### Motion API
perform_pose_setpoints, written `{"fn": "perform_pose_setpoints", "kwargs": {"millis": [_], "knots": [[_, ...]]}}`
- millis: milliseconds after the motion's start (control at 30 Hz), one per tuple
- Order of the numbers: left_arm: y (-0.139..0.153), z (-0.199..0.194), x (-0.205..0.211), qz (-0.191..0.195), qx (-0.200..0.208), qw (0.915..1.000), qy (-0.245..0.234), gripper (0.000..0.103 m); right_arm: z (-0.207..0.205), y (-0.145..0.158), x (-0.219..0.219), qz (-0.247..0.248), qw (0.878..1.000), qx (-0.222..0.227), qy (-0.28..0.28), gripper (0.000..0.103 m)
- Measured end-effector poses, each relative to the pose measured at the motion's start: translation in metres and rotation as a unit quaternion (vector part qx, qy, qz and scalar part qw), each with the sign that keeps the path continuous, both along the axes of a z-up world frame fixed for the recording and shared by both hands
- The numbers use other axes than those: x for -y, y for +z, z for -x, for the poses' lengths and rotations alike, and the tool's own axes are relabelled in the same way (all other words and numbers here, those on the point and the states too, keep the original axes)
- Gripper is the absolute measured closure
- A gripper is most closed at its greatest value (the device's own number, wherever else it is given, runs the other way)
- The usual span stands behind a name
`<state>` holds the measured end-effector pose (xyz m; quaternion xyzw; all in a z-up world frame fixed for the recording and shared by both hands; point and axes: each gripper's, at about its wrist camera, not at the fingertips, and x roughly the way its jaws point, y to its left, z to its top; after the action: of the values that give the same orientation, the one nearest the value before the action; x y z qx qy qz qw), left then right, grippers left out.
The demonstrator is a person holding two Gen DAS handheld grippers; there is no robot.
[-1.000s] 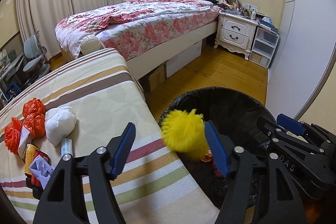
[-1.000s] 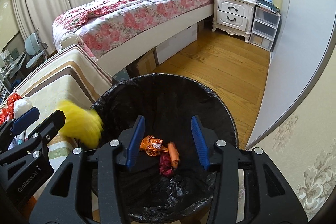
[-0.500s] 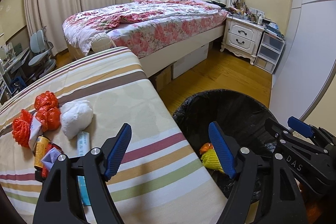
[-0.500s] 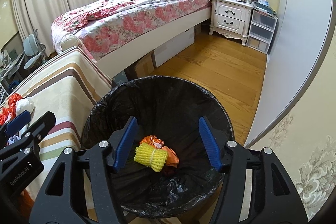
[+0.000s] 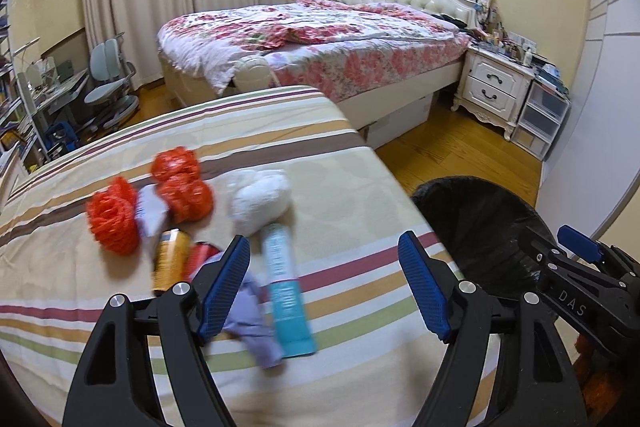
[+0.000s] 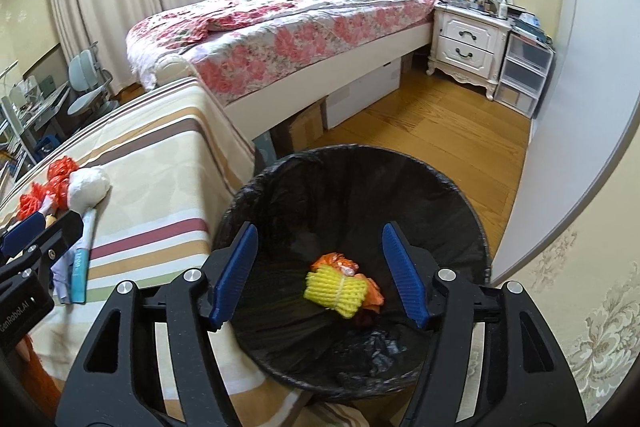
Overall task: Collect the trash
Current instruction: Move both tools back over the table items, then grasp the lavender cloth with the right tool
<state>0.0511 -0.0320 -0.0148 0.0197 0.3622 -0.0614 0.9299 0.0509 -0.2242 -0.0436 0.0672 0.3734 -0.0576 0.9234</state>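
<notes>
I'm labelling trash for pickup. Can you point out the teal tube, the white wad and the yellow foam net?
teal tube (image 5: 285,291): left wrist view, middle of its body.
white wad (image 5: 262,201): left wrist view, centre of the bundle.
yellow foam net (image 6: 335,290): right wrist view, its middle band, in the bin.

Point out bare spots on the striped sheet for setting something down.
Free: the striped sheet between the white crumpled wad and the black-lined trash bin, plus the far end toward the floral bed. Crowded: orange mesh balls, can, teal tube.
</notes>
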Motion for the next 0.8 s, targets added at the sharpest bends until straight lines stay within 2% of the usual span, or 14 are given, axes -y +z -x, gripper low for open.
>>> {"fn": "perform_pose_setpoints", "kwargs": {"millis": [367, 800], "knots": [[-0.004, 0.019, -0.074, 0.000, -0.009, 0.9973, 0.073, 0.029, -0.001, 0.007, -0.074, 0.003, 0.997, 0.000, 0.083, 0.040], [-0.012, 0.029, -0.146, 0.005, -0.023, 0.9900, 0.139, 0.029, 0.006, 0.014, -0.163, 0.015, 0.983, -0.002, 0.182, 0.040]]}}
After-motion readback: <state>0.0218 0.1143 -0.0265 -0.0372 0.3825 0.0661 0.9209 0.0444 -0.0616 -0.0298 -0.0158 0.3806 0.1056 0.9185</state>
